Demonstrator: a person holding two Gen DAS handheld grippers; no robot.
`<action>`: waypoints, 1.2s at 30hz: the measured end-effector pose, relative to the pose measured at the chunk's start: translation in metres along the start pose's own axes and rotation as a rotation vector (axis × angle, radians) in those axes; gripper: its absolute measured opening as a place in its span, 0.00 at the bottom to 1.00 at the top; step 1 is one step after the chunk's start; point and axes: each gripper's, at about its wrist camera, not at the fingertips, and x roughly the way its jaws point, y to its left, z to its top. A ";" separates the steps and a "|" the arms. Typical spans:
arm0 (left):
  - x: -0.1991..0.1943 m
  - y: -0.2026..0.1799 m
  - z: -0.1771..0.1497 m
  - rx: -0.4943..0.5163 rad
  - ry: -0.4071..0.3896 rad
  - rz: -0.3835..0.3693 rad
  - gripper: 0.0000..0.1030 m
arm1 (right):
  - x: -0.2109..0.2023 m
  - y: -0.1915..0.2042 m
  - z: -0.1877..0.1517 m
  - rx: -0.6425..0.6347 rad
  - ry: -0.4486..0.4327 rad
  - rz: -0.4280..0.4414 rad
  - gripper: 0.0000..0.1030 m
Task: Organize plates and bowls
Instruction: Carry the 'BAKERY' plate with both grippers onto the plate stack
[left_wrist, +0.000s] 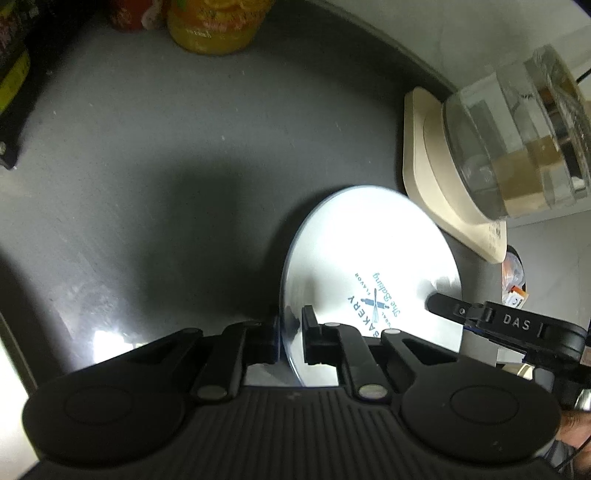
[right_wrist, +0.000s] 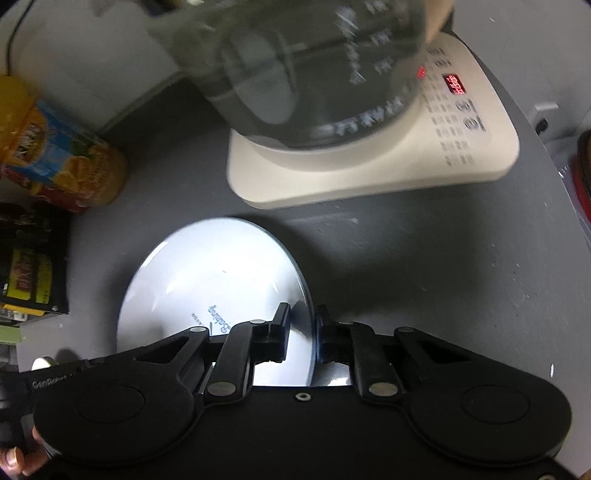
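We judge the task to be midway at best: one white plate (left_wrist: 369, 273) is in hand and off the grey counter (left_wrist: 147, 147), no stack, rack or bowl shows in either view, so where it should go and what else is left we cannot tell. The plate sits at lower centre of both frames, tilted, its printed face towards us, just below the cream kettle base (right_wrist: 369, 173) with its glass kettle (right_wrist: 314, 66). Our left gripper (left_wrist: 290, 332) is clamped on the plate's rim at its lower left edge, one finger on each face. Our right gripper (right_wrist: 301, 332) pinches the opposite rim the same way; in the left view it comes in from the right edge. Both point forward over the counter, with cans (right_wrist: 62, 162) at the upper left.
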 end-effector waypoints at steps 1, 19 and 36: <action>-0.003 0.001 0.001 0.001 -0.009 0.002 0.09 | -0.002 0.002 0.000 -0.005 -0.006 0.007 0.11; -0.064 0.049 -0.011 -0.091 -0.122 -0.001 0.09 | -0.022 0.064 -0.003 -0.142 -0.052 0.124 0.08; -0.131 0.095 -0.046 -0.193 -0.237 0.022 0.09 | -0.037 0.128 -0.025 -0.288 -0.068 0.226 0.08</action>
